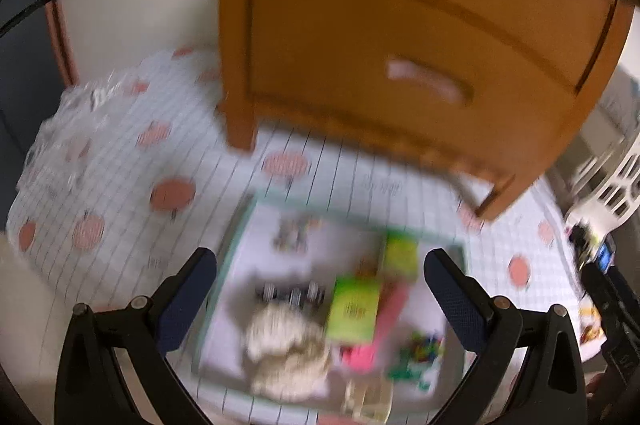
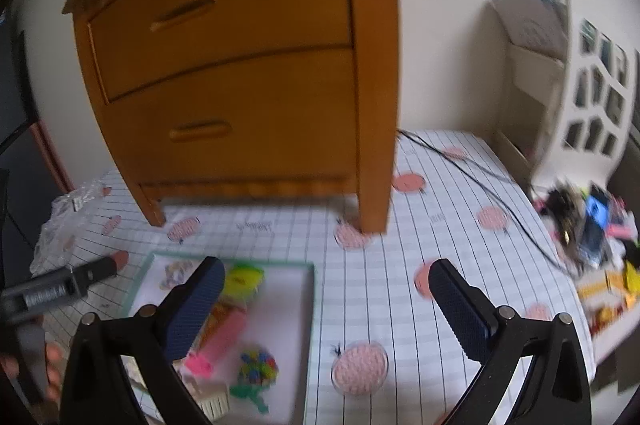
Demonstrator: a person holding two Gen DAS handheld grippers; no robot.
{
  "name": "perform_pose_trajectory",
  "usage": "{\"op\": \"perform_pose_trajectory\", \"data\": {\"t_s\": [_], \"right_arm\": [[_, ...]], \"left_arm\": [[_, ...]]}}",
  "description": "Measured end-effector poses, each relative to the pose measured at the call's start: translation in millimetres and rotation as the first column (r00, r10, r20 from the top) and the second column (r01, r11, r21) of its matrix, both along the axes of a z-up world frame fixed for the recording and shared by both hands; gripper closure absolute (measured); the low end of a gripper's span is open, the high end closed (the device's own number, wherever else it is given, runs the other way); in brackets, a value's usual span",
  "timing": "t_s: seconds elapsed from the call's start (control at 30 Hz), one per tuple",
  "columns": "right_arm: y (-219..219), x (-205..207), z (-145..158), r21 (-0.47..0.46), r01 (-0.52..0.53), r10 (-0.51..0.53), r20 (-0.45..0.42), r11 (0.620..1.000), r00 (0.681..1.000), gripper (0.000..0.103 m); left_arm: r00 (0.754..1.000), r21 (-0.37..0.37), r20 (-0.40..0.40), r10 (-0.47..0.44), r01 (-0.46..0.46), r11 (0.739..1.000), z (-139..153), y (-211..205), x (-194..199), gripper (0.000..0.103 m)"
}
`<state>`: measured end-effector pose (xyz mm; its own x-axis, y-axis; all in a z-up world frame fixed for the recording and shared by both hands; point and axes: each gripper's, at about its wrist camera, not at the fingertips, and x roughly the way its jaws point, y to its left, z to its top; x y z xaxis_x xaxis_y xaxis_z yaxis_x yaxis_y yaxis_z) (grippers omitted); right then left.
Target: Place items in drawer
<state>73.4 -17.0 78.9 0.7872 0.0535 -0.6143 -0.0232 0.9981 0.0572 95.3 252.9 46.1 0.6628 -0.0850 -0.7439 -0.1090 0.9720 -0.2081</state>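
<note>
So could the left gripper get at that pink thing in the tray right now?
Probably yes: the left gripper is open above the tray, and nothing covers the pink item beside the green box.

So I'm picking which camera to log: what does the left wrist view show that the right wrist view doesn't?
Left wrist only: a cream crumpled cloth in the tray, seen between the open left tongs. Right wrist only: a black cable across the tablecloth and the clutter pile at right. Both: the wooden cabinet with both drawers closed, and the tray holding a pink item.
</note>
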Motion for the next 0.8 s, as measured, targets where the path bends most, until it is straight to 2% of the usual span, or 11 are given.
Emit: {"op": "perform_pose_trajectory", "data": {"t_s": [0.17,0.23,0.3,0.4,0.53,0.6,0.7,0.8], "right_arm": [[-2,36,15,0.009,-0.035,0.035,0.025,0.999,0.999,0.0],[-4,51,19,0.026,-0.05,0.049,0.036,0.998,0.998,0.0],[-5,67,23,0.035,-0.072,0.07,0.052,0.997,0.996,0.0],[-2,87,26,0.004,-0.101,0.101,0.069,0.995,0.993,0.0],[-4,113,23,0.008,-0.128,0.127,0.063,0.992,0.99,0.0],[-7,126,19,0.018,-0.125,0.124,0.051,0.992,0.991,0.0],[-9,138,15,0.032,-0.13,0.129,0.041,0.991,0.991,0.0],[-7,146,14,0.042,-0.156,0.154,0.045,0.987,0.987,0.0]], "left_arm": [[0.993,-0.015,0.12,-0.01,0.012,1.0,33,19,39,0.0],[0.991,-0.018,0.12,-0.052,0.055,0.998,43,27,57,0.0],[0.992,0.0,0.111,-0.053,0.054,0.999,50,37,78,0.0],[0.994,0.035,0.103,-0.027,0.023,0.999,52,49,99,0.0],[0.991,0.015,0.129,-0.044,0.043,0.999,50,62,120,0.0],[0.987,0.002,0.134,-0.09,0.091,0.996,47,66,130,0.0],[0.981,0.018,0.158,-0.11,0.109,0.994,45,68,137,0.0],[0.975,-0.011,0.173,-0.137,0.141,0.99,44,74,145,0.0]]}}
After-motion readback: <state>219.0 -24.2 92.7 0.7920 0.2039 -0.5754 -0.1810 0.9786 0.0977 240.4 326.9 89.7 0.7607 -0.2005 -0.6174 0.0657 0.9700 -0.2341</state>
